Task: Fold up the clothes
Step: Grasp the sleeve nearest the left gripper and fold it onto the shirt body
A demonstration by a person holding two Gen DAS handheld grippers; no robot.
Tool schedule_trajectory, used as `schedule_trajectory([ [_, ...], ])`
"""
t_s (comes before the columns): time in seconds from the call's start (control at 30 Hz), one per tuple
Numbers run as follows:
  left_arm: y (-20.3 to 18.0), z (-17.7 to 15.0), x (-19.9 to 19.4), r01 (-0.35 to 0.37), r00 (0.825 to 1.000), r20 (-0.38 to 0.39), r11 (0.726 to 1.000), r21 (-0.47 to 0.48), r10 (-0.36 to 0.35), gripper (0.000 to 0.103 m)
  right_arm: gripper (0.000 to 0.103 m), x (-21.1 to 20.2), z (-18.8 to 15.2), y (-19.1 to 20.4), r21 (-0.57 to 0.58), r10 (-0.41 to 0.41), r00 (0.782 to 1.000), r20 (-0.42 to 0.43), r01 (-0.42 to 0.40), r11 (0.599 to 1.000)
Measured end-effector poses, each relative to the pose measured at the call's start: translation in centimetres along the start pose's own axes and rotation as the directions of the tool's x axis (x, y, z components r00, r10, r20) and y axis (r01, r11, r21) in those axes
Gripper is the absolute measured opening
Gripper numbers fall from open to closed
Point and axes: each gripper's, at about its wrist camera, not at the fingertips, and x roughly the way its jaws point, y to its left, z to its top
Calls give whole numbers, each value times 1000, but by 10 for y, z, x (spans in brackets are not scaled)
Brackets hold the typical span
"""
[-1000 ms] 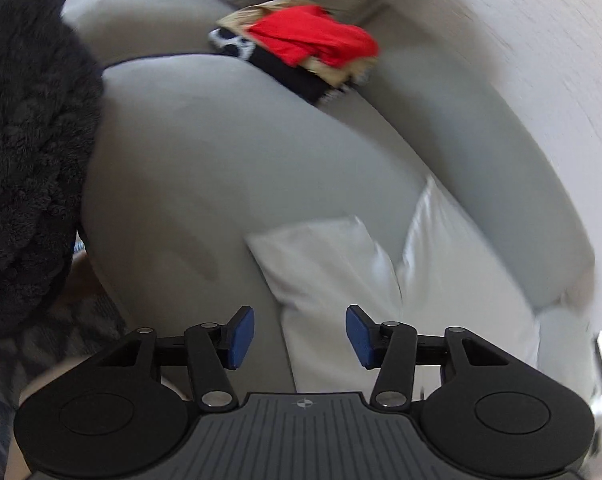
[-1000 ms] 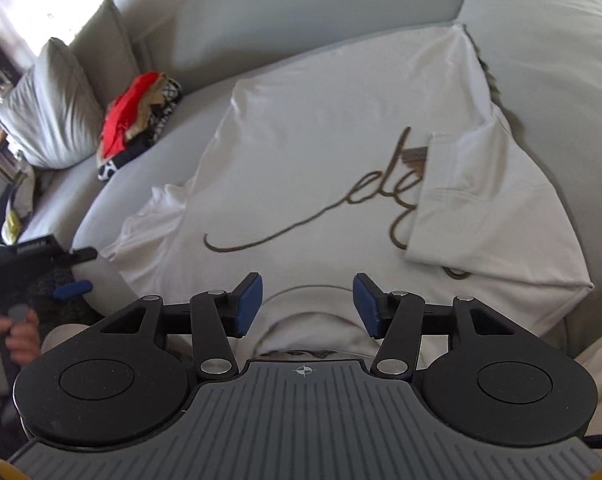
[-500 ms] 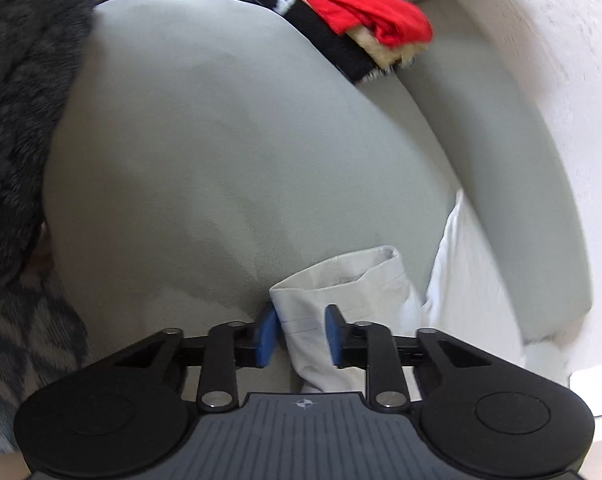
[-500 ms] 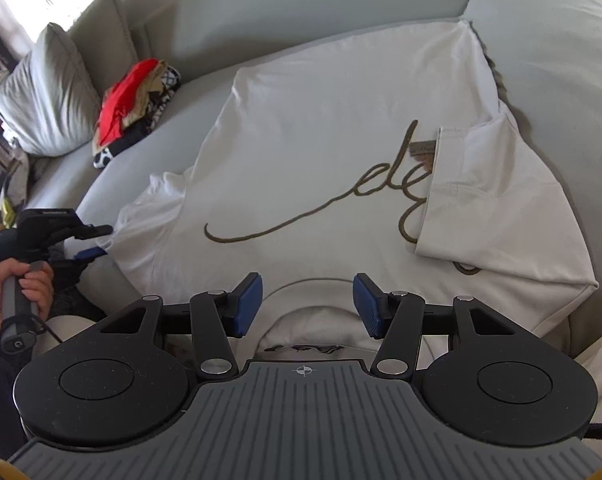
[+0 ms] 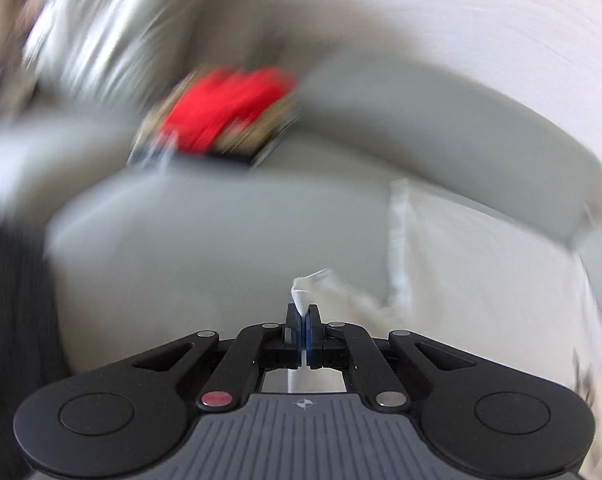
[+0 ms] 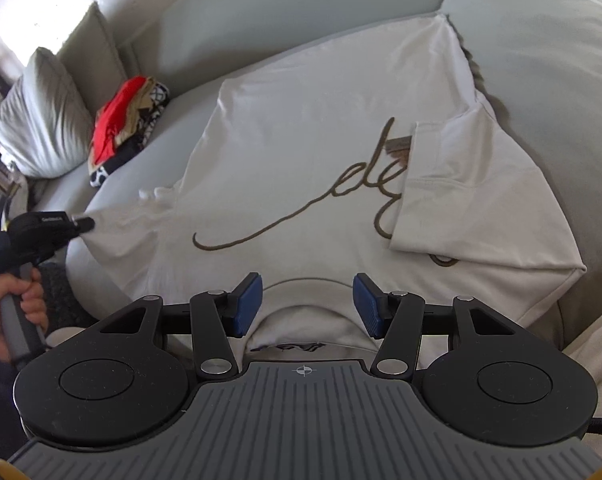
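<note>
A: Where's the shirt?

B: The white T-shirt [image 6: 301, 152] lies spread face-up on the grey sofa [image 6: 301, 12], collar toward the right wrist camera, with a brown script line running across the chest. One sleeve [image 6: 477, 196] is folded in over the body, covering the end of the lettering.

A: And the other sleeve?

B: Its cuff [image 5: 305, 285] is pinched in the left gripper [image 5: 303, 322], whose blue pads are clamped together with a tuft of white cloth sticking out between them. From the right wrist view the same gripper [image 6: 85, 223] sits at the sofa's front edge, the sleeve drawn taut toward it, and a hand [image 6: 9, 312] is wrapped round its handle.

A: What about the right gripper?

B: The right gripper [image 6: 307, 304] is spread wide, holding nothing, poised just over the collar [image 6: 305, 320] (whether it touches the cloth I cannot tell).

A: Anything else around?

B: A pile of clothes [image 6: 125, 136], red on top with tan and black-and-white pieces beneath, sits on the seat near a grey cushion [image 6: 41, 116] at the far end. The left wrist view is heavily motion-blurred, though the red pile [image 5: 225, 112] still reads there.
</note>
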Motion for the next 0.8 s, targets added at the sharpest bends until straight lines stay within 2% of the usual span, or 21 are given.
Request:
schedule_trajectory([
  [0.03,-23,-3,-8,13,999,42,994,105,-17,1,57,-2,0,-2,6,0,1000,9,0,1000],
  [0.07,-44,-10,-15,33,997,67,978,207,-48,1,57,-5,1,-4,12,0,1000,18,0,1000],
  [0.1,-64,-17,-22,49,993,86,951,306,-79,1,57,-8,1,-7,20,-2,1000,27,1,1000],
  [0.17,-103,-39,-29,69,989,81,876,477,-122,1,57,-13,2,-14,40,-7,999,44,6,999],
  [0.23,-134,-62,-24,103,993,-9,806,584,-120,6,57,-17,3,-21,59,-13,999,50,10,998],
  [0.27,-147,-73,-22,123,992,-54,772,623,-114,18,57,-19,4,-25,68,-14,999,50,10,998],
  [0.3,-149,-82,-22,146,989,-103,771,620,-105,20,57,-21,4,-28,74,-12,999,49,8,997],
  [0.33,-149,-88,-22,167,985,-145,777,607,-98,22,57,-23,5,-32,81,-9,999,48,5,997],
  [0.4,-126,-79,-27,177,980,-163,857,485,-111,40,58,-28,4,-38,91,0,999,48,-4,996],
  [0.5,-93,-66,-35,184,974,-184,941,283,-135,46,59,-32,2,-48,115,6,999,50,-12,993],
  [0.57,-70,-58,-40,182,969,-195,973,141,-153,48,59,-32,1,-54,132,1,999,49,-7,991],
  [0.63,-47,-49,-44,172,965,-203,985,-1,-169,44,57,-29,1,-58,141,-22,999,44,15,990],
  [0.67,-37,-46,-38,149,968,-199,988,-48,-155,36,53,-27,0,-59,145,-34,999,42,27,989],
  [0.73,-40,-38,-25,162,967,-193,986,-45,-168,20,47,-24,0,-60,131,-70,997,39,65,989],
  [0.77,-42,-34,-19,169,966,-190,985,-43,-174,8,41,-23,1,-60,118,-85,995,43,80,990],
  [0.8,-43,-30,-13,176,966,-187,984,-42,-181,8,40,-20,3,-60,98,-104,993,52,98,990],
])
